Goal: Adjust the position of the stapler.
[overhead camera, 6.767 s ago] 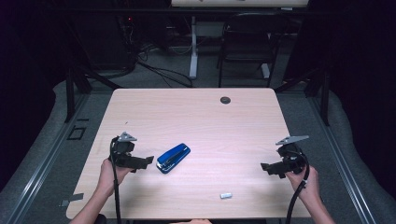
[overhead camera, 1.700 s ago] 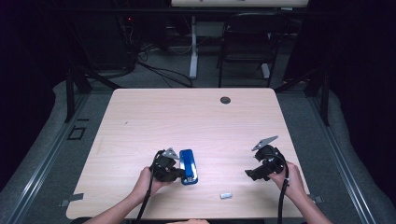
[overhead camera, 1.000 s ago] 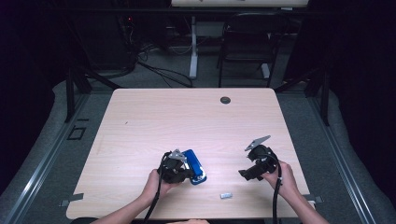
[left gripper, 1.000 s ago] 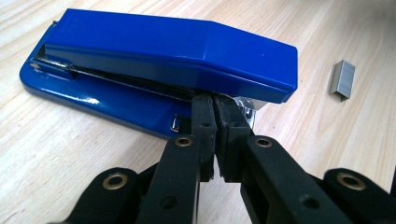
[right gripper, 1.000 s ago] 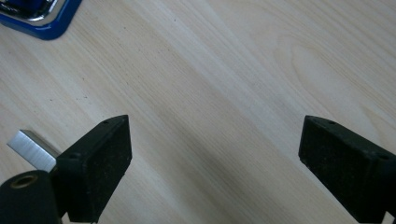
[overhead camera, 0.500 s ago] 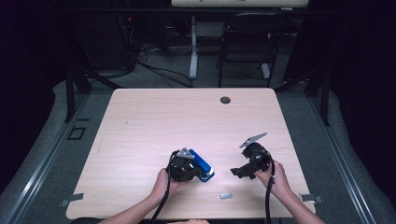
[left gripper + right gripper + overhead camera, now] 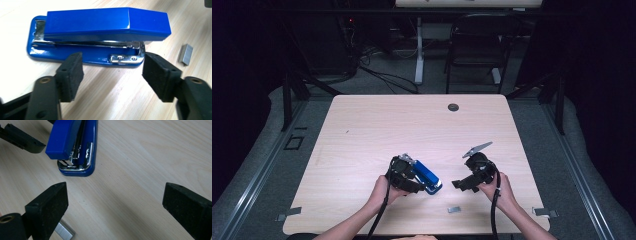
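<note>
Starting at the near table (image 7: 362, 130) edge, a staple strip (image 7: 454, 209) lies just in front of the stapler (image 7: 427, 176). Left gripper (image 7: 112, 71) sits wide open right against the stapler's side, not clamping it. Right gripper (image 7: 113, 200) is open too, near the stapler's front end.

no readable text, labels or numbers anywhere
</note>
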